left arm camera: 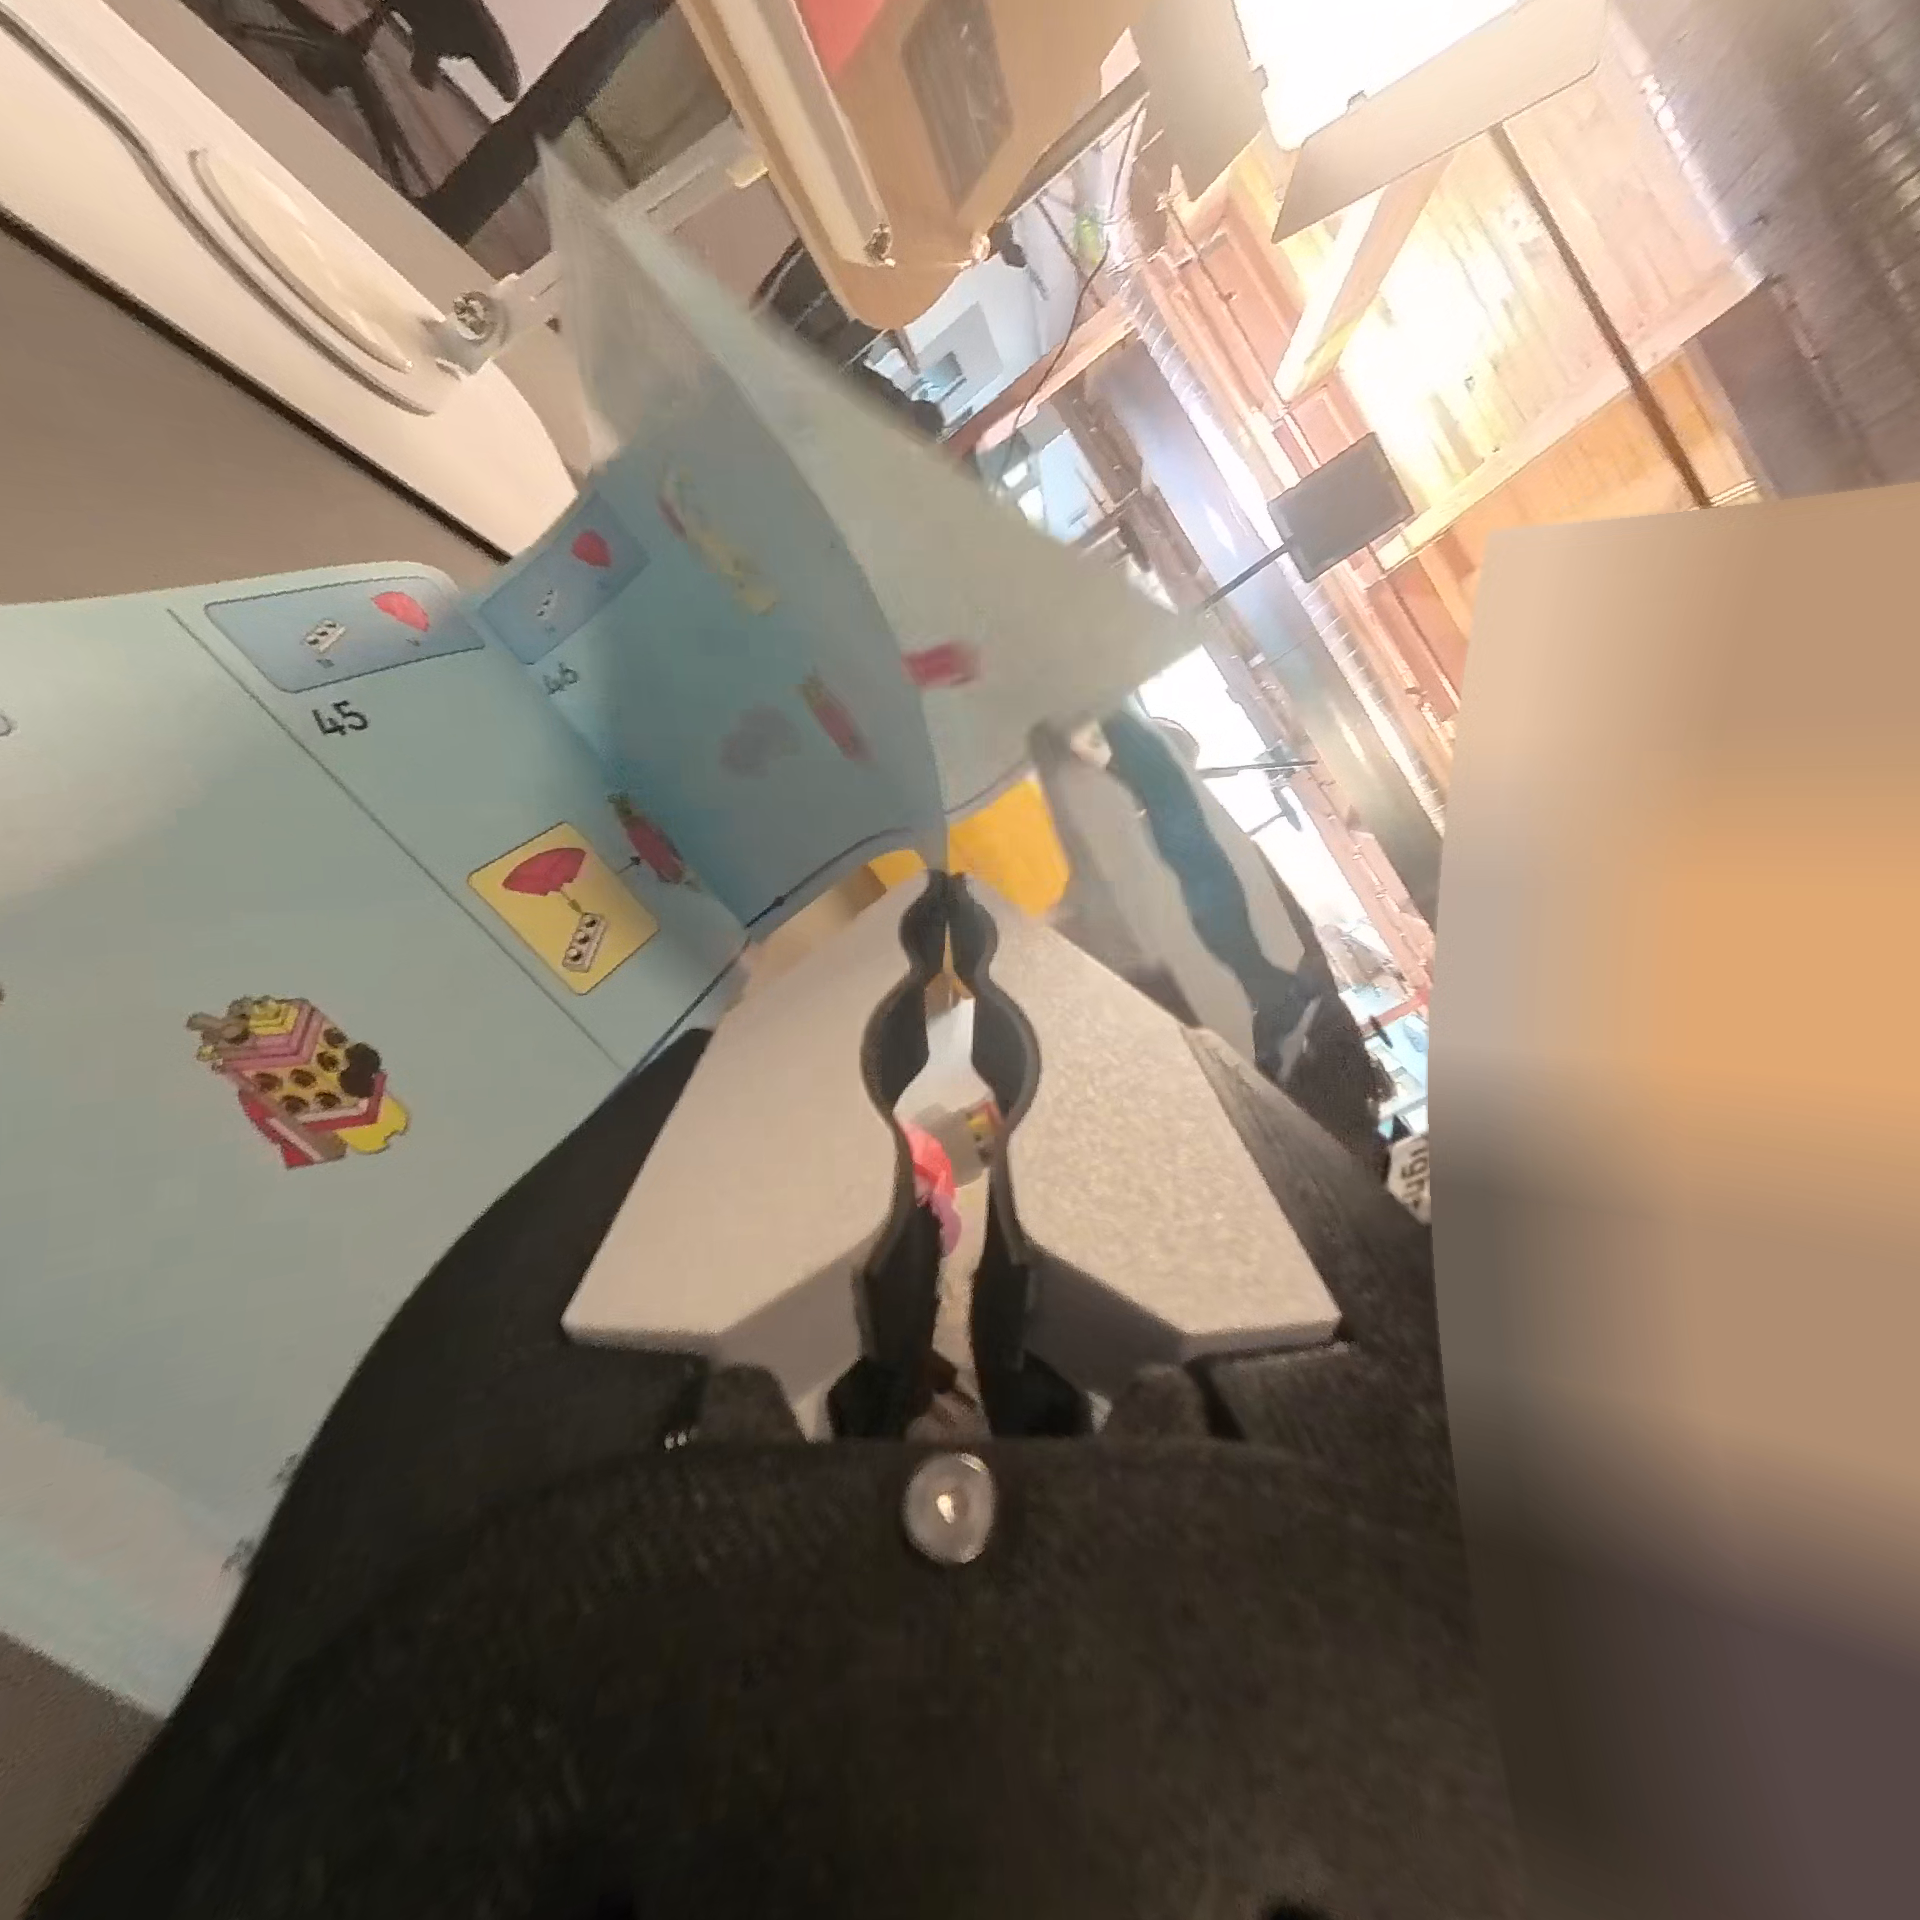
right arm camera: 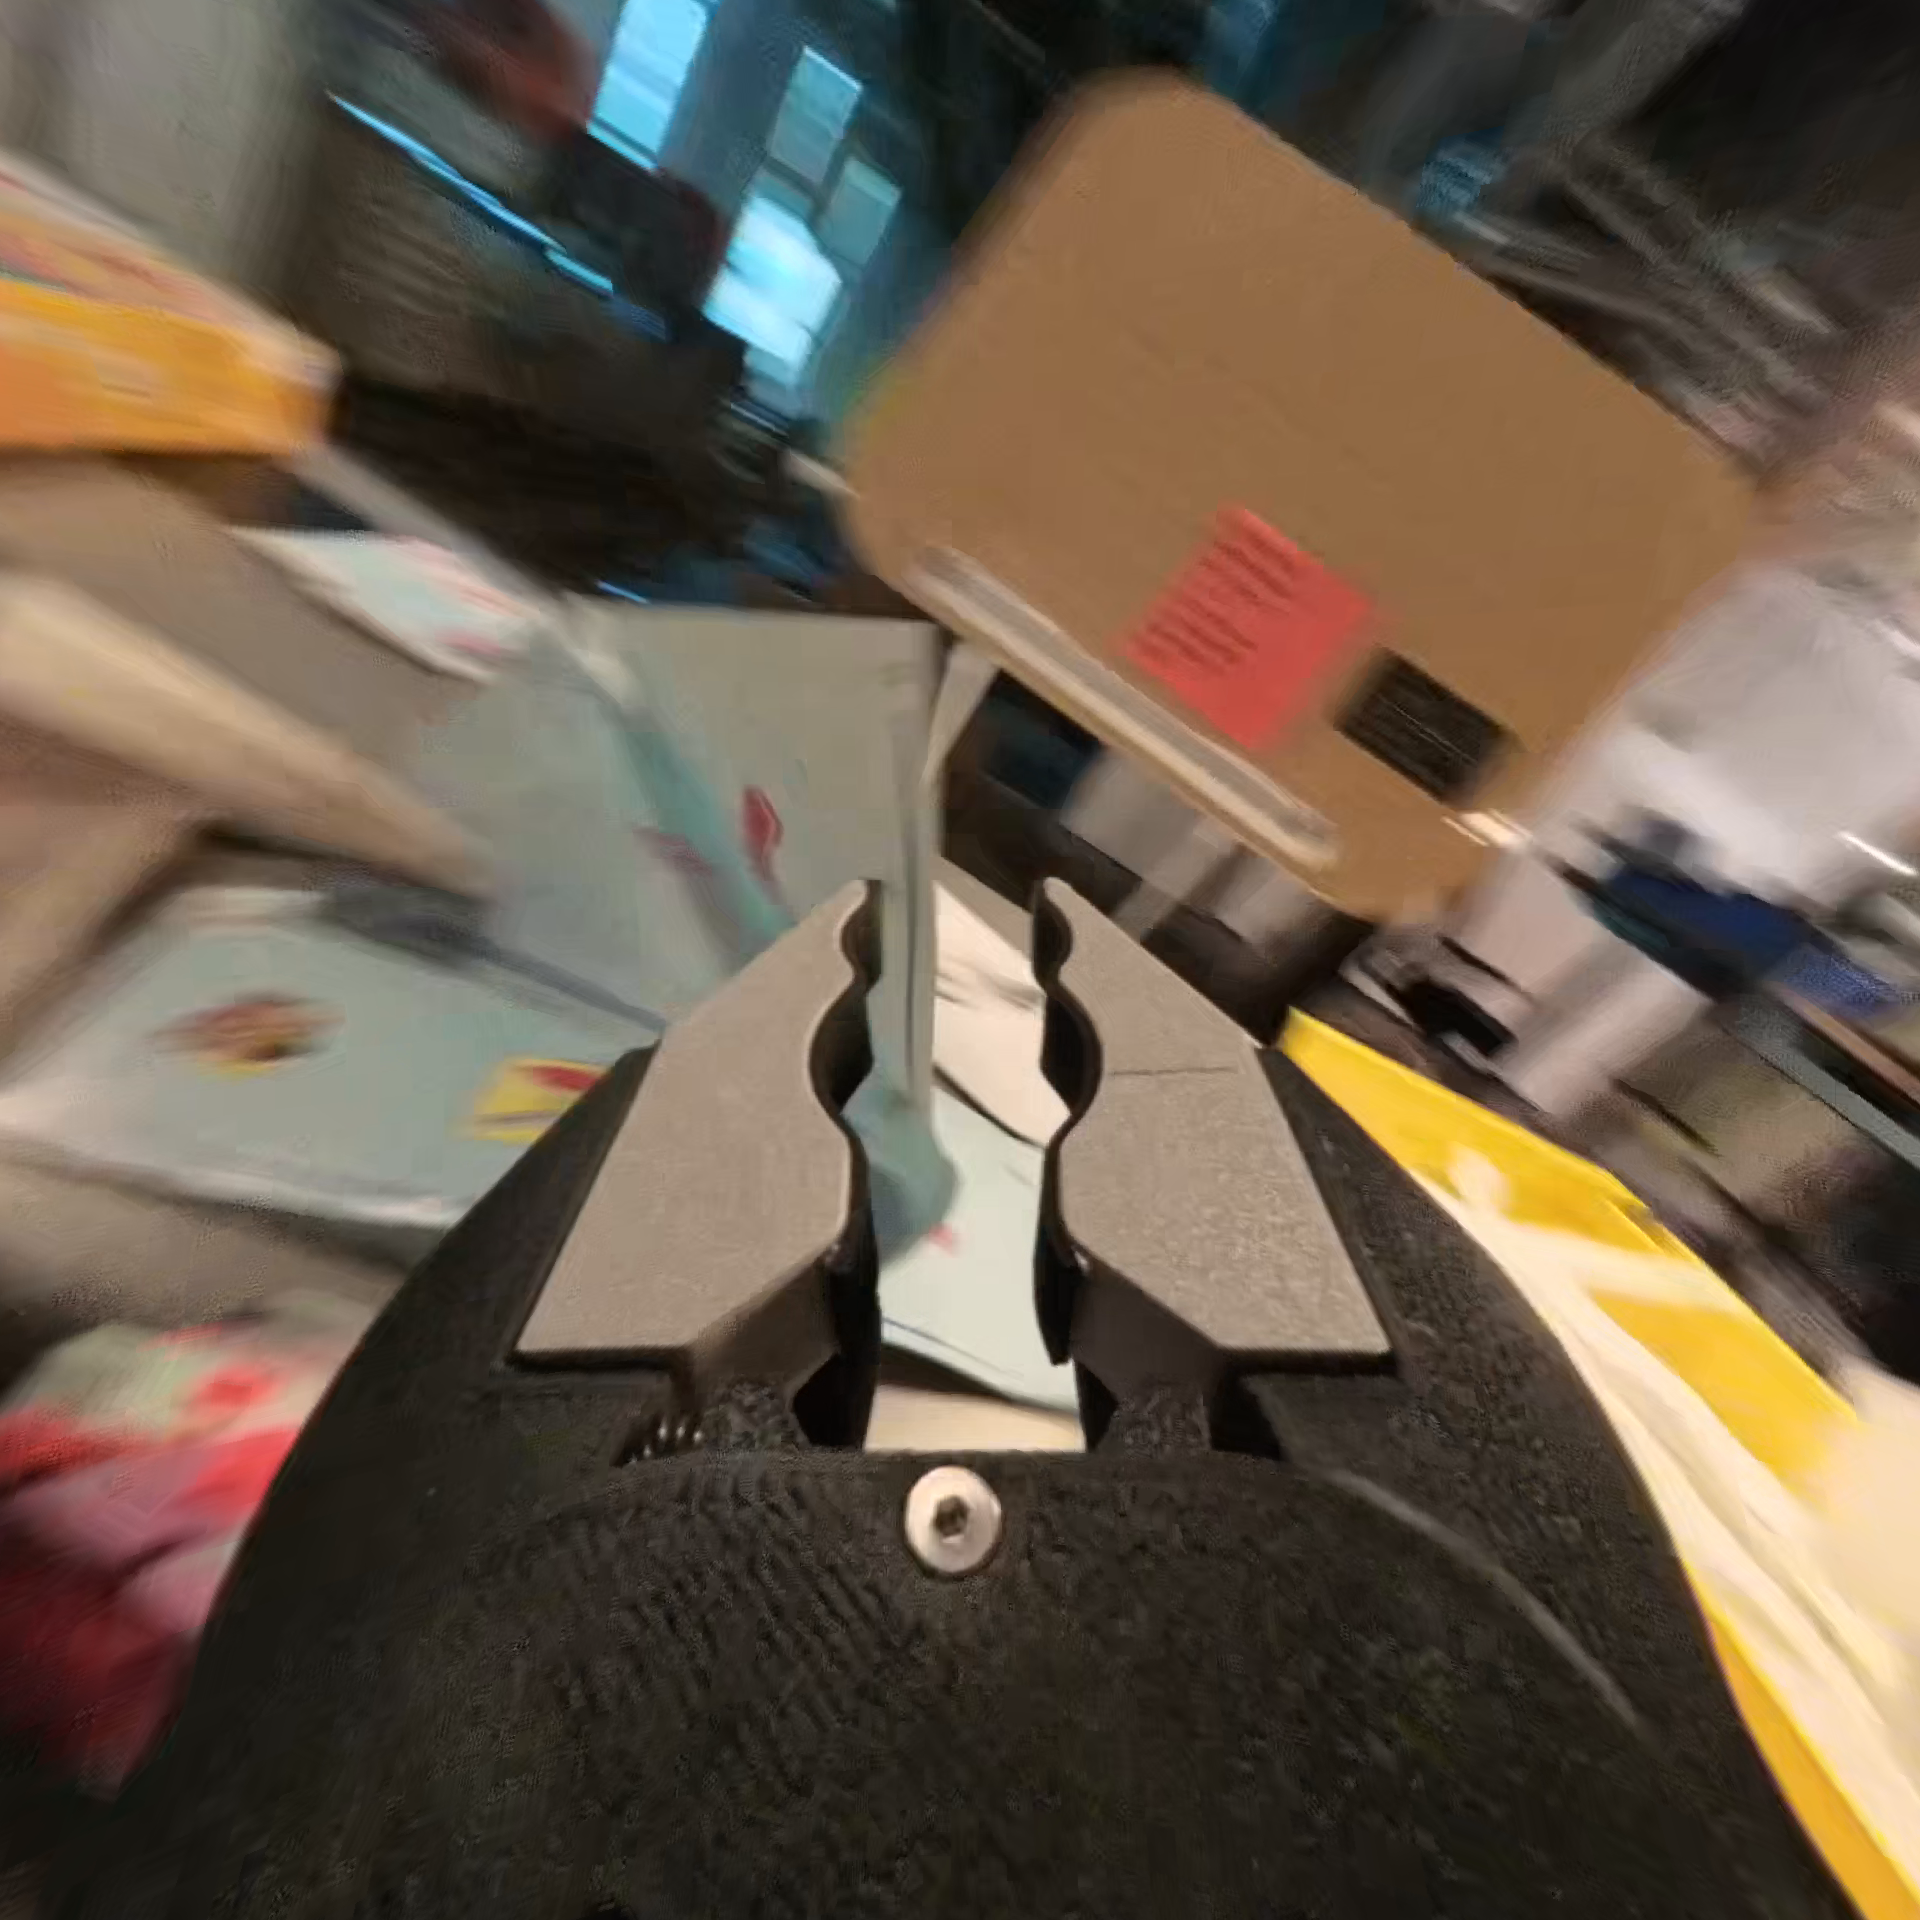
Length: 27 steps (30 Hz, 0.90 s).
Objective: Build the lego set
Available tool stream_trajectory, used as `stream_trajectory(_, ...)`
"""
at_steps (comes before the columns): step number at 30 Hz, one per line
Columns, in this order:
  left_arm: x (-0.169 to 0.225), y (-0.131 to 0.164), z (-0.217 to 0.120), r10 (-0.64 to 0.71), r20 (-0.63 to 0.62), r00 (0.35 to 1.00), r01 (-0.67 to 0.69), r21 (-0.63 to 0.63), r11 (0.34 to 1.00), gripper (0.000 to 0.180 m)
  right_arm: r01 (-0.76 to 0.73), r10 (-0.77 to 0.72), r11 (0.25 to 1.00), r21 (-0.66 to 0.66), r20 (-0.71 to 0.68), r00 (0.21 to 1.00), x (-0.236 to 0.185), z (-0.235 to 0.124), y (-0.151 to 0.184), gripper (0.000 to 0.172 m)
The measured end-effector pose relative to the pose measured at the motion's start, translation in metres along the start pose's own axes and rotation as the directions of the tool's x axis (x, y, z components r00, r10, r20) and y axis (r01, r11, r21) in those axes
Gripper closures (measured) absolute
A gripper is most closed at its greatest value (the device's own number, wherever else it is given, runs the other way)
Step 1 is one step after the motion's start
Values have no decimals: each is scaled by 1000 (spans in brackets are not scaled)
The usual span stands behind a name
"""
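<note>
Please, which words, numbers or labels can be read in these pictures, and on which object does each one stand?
I do not copy out writing; these things bear it.
Flat light blue booklet page: one printed number, sharp.
Lifted page: one number, blurred.
Red label on the brown box: lines too blurred.
Black patch beside it: too blurred.

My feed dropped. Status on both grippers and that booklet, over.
Left gripper shut, pinching a lifted page of the light blue booklet. Right gripper open, page edge between its fingers, right pad clear of it. Cardboard box beyond.
</note>
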<state>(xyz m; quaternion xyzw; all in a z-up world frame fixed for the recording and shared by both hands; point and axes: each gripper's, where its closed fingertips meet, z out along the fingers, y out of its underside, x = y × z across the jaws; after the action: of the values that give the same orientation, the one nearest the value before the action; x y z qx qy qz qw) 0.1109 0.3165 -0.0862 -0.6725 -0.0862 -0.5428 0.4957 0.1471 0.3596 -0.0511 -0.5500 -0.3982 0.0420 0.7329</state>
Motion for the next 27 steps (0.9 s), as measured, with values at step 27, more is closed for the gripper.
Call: stream_trajectory(27, 64, 7, -83, 480, 304, 823, -480, -81, 874, 142, -340, 594, 601, -723, 120, 796, -59, 22, 115, 135)
